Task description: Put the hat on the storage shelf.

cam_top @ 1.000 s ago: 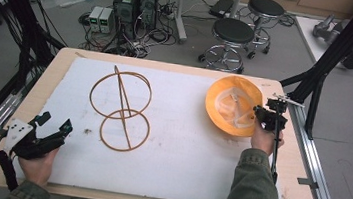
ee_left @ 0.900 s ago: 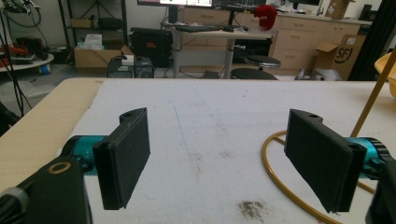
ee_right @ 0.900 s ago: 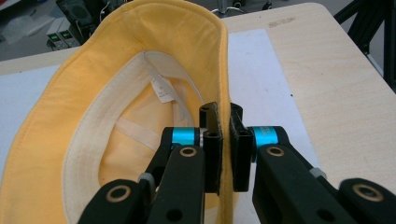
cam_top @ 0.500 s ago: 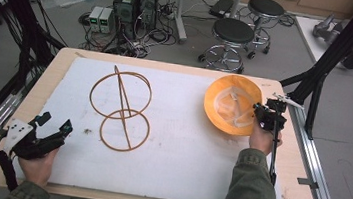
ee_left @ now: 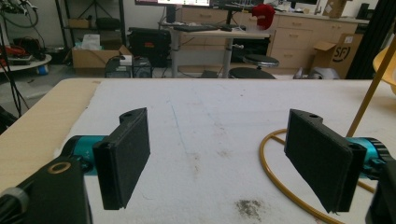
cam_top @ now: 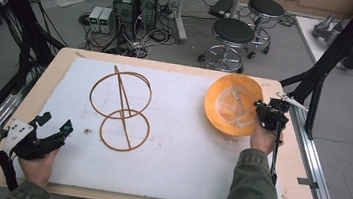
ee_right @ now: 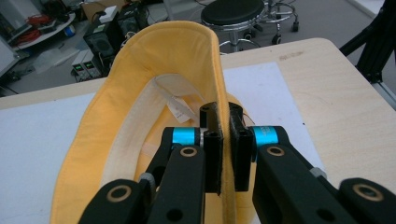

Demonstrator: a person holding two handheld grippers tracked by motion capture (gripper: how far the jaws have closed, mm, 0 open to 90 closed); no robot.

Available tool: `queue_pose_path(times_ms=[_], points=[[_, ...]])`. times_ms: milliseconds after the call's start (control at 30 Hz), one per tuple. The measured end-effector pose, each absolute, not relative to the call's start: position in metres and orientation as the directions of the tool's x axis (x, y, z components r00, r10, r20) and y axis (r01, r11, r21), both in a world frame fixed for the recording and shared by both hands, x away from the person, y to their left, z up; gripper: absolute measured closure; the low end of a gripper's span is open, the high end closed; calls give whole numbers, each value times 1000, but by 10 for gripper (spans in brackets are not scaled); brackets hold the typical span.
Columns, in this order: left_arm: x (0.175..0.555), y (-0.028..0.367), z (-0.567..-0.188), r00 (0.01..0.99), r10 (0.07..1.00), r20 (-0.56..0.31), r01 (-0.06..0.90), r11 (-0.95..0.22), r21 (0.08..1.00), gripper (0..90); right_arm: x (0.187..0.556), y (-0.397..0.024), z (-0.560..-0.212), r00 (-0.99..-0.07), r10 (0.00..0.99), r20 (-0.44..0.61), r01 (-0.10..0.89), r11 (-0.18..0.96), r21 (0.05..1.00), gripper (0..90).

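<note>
While clamped between right fingers (ee_right: 212,140), yellow hat (ee_right: 140,93) rim upright, left fingers (ee_left: 126,158) apart, empty.

Yellow fabric hat (cam_top: 234,106), upturned, pale lining showing, brim edge raised, right of centre in the high view.

Wooden table (cam_top: 12,133), white foam sheet (cam_top: 179,150) covering most of it, brown wire frame (cam_top: 120,108) on the sheet

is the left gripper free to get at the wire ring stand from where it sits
Probably yes. The left gripper is open and holds nothing, and only bare white mat lies between it and the wire ring stand. The right gripper is busy across the table, clamped on the yellow hat.
</note>
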State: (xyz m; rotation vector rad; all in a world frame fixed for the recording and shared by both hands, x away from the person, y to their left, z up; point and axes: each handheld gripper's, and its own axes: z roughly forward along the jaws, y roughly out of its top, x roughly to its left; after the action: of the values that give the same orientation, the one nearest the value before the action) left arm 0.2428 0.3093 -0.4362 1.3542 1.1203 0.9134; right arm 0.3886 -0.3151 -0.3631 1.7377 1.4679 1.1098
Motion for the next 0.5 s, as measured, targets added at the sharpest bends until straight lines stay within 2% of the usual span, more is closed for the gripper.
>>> queue_pose_path(times_ms=[200, 300, 400, 500], points=[[243, 309, -436, 247, 966, -75, 118, 47, 992, 225, 380, -314, -352, -15, 978, 207, 374, -187, 909, 865], [243, 308, -436, 248, 966, -76, 120, 47, 992, 224, 374, -313, -345, -91, 969, 228, 271, -197, 942, 864], [243, 308, -436, 251, 965, -74, 122, 44, 992, 222, 366, -307, -336, -147, 970, 194, 152, -171, 973, 864], [241, 307, -436, 245, 967, -72, 120, 44, 992, 220, 361, -306, -333, -170, 965, 201, 114, -184, 976, 865]])
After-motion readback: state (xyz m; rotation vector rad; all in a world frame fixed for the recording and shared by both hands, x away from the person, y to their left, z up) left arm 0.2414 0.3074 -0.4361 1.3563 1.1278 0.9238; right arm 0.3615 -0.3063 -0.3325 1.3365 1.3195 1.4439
